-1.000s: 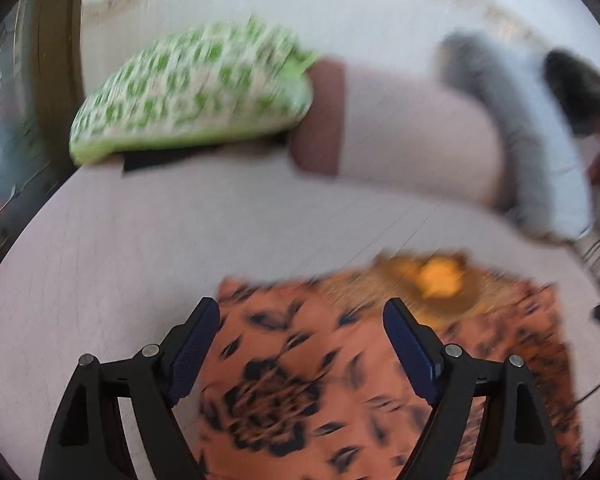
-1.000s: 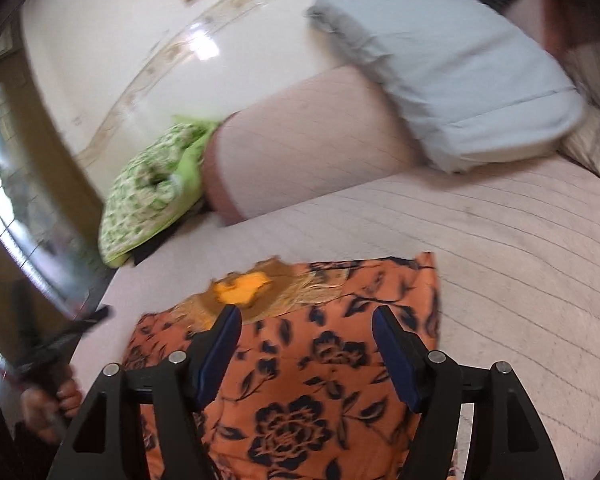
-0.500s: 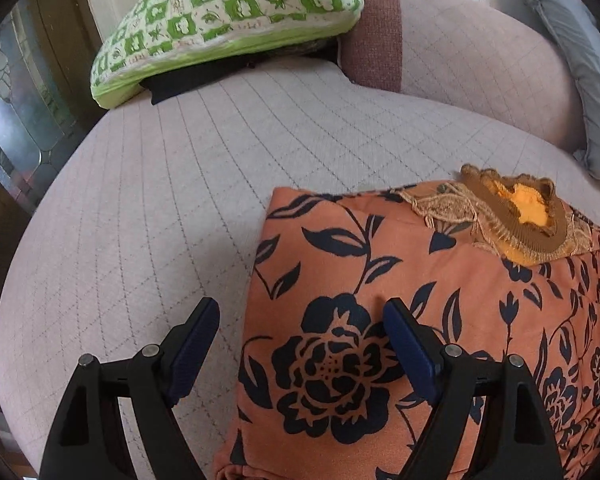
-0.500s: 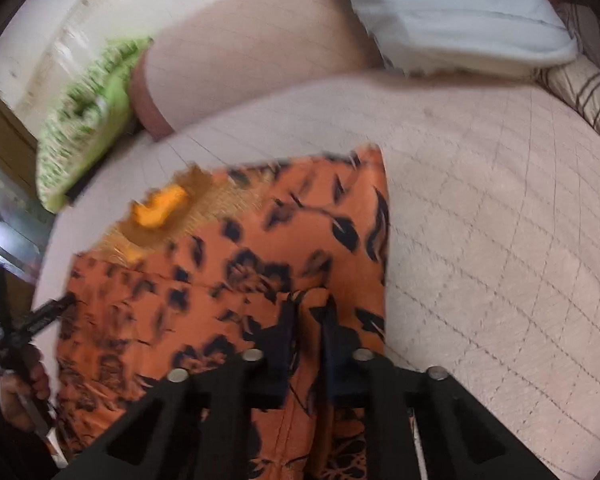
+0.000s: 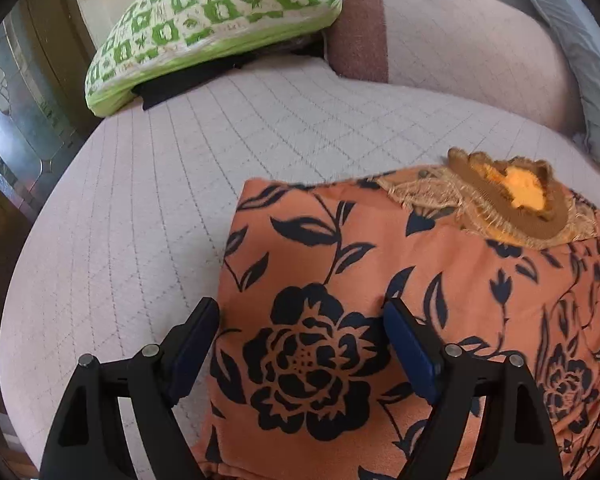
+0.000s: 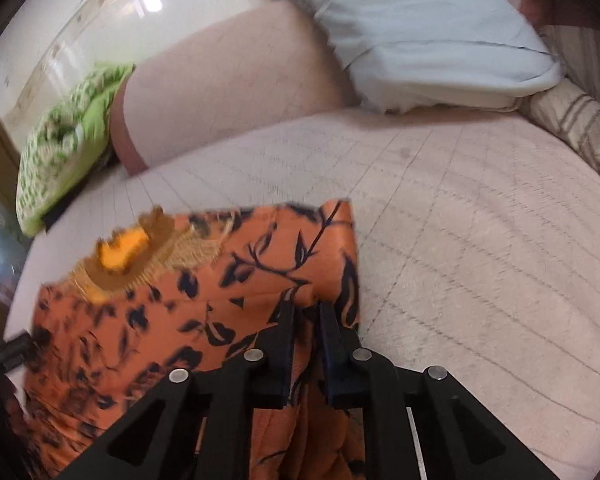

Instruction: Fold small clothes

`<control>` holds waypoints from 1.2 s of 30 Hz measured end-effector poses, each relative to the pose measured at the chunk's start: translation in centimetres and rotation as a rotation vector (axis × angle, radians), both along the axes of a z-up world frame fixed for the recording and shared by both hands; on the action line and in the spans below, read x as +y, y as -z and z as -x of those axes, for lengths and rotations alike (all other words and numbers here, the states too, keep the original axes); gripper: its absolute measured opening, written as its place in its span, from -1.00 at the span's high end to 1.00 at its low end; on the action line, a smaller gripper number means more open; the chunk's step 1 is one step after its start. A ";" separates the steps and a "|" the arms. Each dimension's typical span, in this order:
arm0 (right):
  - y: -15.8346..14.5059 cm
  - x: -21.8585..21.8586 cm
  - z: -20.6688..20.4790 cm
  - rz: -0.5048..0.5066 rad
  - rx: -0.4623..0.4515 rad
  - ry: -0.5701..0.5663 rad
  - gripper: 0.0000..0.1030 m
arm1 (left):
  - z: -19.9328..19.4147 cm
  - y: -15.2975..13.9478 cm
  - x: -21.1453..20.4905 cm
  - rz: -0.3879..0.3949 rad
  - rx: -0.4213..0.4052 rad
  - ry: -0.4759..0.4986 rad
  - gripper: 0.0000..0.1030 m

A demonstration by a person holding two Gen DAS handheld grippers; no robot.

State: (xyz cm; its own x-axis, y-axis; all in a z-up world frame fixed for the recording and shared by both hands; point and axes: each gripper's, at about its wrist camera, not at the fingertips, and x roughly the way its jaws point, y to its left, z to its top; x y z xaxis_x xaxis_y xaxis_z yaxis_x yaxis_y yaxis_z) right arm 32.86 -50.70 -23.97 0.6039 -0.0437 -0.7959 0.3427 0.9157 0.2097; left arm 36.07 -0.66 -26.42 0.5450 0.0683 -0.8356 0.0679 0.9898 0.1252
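Observation:
An orange garment with a dark floral print (image 5: 380,280) lies on a pale quilted bed (image 5: 140,200), its gold-embroidered neckline (image 5: 512,204) at the far side. My left gripper (image 5: 300,312) stands open low over the garment's left part, one finger off the cloth's left edge and one over the print. In the right wrist view the same garment (image 6: 204,300) shows its right edge. My right gripper (image 6: 304,308) pinches a raised fold of cloth near that edge. Its jaws are just starting to open, and the cloth is still between the pads.
A green-and-white patterned pillow (image 5: 204,20) and a pink bolster (image 5: 460,48) lie along the far side of the bed. A pale blue pillow (image 6: 420,28) and a striped cushion (image 6: 572,120) sit at the back right. Bare quilt (image 6: 480,260) stretches right of the garment.
My right gripper went from open to closed on a fold of the garment. Both grippers sank and tilted down toward the cloth. The left gripper stayed open.

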 end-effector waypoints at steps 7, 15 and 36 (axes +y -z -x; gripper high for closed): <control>-2.6 4.8 1.3 -0.072 -0.119 -0.225 0.72 | 0.9 0.7 0.0 -0.064 -0.001 -0.007 -0.65; 1.9 8.3 1.3 -0.094 0.120 -0.353 0.71 | 4.0 -0.1 1.2 -0.061 -0.018 -0.033 -0.66; -10.7 7.2 25.8 -0.064 -0.175 -0.311 -0.51 | 28.9 -5.2 8.3 -0.070 -0.062 0.042 -0.66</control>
